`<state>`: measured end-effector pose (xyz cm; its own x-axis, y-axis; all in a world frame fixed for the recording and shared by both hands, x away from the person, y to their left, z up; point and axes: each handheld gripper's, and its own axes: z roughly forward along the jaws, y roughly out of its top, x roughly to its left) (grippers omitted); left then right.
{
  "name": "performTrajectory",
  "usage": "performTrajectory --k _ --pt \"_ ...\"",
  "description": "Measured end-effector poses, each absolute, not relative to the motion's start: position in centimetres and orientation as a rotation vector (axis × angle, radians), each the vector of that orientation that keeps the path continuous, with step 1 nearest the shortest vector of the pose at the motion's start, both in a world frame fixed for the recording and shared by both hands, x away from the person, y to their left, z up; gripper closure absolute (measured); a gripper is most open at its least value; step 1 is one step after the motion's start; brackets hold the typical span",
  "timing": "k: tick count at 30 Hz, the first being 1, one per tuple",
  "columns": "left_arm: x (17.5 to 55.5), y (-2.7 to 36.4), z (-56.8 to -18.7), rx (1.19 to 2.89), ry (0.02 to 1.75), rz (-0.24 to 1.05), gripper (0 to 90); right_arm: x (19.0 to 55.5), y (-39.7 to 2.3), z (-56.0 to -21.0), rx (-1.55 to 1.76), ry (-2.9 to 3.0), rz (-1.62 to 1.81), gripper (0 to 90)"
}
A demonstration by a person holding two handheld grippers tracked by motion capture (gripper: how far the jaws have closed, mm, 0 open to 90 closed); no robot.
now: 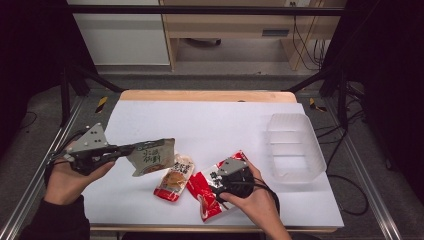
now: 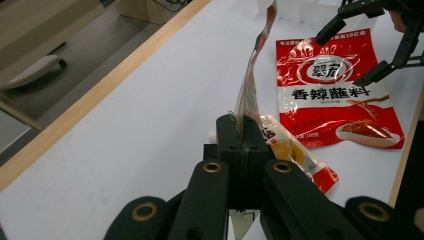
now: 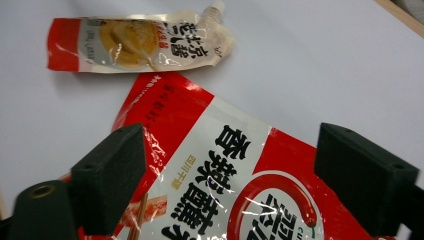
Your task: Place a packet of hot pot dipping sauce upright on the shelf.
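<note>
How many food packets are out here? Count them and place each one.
3. A grey-green packet hangs clamped in the left gripper; a spouted pouch lies mid-table; a red packet lies under the open right gripper.

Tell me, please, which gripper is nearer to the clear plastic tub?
Right. The right gripper hangs over the red packet just beside the tub; the left gripper holds a grey pouch across the table.
</note>
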<state>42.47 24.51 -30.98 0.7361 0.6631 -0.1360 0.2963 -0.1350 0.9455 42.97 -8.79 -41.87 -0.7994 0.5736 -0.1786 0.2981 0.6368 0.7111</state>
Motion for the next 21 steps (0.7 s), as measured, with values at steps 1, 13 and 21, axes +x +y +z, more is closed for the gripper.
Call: performTrajectory --k 1,13,21 --pt "42.6 24.1 -30.9 1.726 0.761 0.38 90.0 43.1 -8.8 -41.5 0.679 2.485 0.964 15.2" --pt "43.1 20.1 -30.2 1.775 0.694 0.359 90.0 44.2 -9.3 -38.0 0.599 2.601 0.78 15.9" --pt "43.6 17.6 -30.6 1.787 0.667 0.327 90.0 44.5 -9.0 -35.5 0.531 2.538 0.767 17.6"
